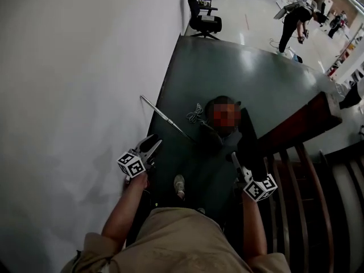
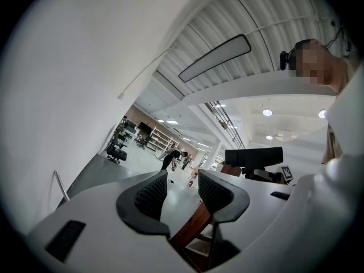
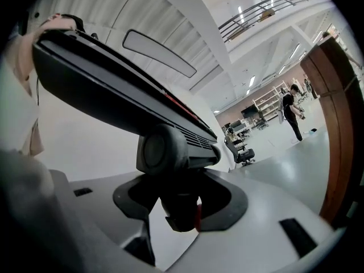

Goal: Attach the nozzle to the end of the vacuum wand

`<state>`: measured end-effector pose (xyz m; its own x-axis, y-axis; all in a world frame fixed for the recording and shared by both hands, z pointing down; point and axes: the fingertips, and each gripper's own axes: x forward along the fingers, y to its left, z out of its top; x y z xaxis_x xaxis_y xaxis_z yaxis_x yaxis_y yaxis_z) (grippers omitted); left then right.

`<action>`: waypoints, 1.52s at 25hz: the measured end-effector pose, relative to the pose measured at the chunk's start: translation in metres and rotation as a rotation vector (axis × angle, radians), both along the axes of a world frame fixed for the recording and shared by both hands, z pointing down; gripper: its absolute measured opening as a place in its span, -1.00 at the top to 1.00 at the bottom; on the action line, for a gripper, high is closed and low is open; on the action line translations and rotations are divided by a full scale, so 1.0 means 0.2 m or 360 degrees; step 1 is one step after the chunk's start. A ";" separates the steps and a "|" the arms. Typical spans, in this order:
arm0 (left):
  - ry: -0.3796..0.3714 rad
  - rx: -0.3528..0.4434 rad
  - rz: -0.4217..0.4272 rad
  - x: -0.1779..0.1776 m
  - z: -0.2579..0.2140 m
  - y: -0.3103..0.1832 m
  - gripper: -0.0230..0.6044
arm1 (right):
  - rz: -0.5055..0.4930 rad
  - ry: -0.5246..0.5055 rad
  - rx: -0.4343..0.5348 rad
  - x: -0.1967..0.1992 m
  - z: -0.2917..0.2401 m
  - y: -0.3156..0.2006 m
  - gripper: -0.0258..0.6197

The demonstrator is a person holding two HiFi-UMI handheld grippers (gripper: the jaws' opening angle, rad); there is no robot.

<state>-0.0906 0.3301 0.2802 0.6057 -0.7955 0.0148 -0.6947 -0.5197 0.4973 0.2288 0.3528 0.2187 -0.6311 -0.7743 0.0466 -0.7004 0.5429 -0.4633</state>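
Note:
My right gripper (image 1: 240, 166) is shut on the neck of the black vacuum nozzle (image 1: 250, 144), whose long flat head stands up in front of me. In the right gripper view the nozzle's neck (image 3: 179, 203) sits between the jaws of the gripper (image 3: 181, 201), and its head (image 3: 114, 90) runs across the upper left. My left gripper (image 1: 151, 147) is to the left, open and empty (image 2: 182, 189). The silver wand (image 1: 165, 117) lies slanted where the white wall meets the floor, ahead of the left gripper; a piece of the wand (image 2: 60, 183) shows in the left gripper view. The nozzle (image 2: 253, 157) also appears there at right.
A white wall (image 1: 74, 95) fills the left side. A dark wooden stair rail (image 1: 301, 124) and steps lie at right. A tangled cable (image 1: 196, 115) lies on the grey floor (image 1: 227, 67). Further off are an office chair (image 1: 205, 16) and a bent-over person (image 1: 293, 24).

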 end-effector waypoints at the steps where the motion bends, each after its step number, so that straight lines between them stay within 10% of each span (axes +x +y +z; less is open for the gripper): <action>1: 0.0010 -0.0002 0.0000 -0.04 0.00 -0.06 0.35 | 0.0007 0.0000 -0.0004 -0.04 0.00 -0.06 0.33; 15: 0.0150 -0.0045 0.0010 -0.37 0.13 -0.61 0.35 | 0.0083 0.0001 -0.0070 -0.43 0.03 -0.63 0.33; 38: 0.0008 -0.0169 -0.0252 0.04 0.12 -1.39 0.35 | -0.0332 -0.0094 -0.0086 -0.18 0.14 -1.81 0.33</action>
<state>-0.0832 0.0519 0.3043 0.4731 -0.8752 0.1007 -0.7610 -0.3484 0.5472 0.1933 -0.0096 0.2467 -0.7804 -0.6239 0.0428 -0.5462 0.6467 -0.5325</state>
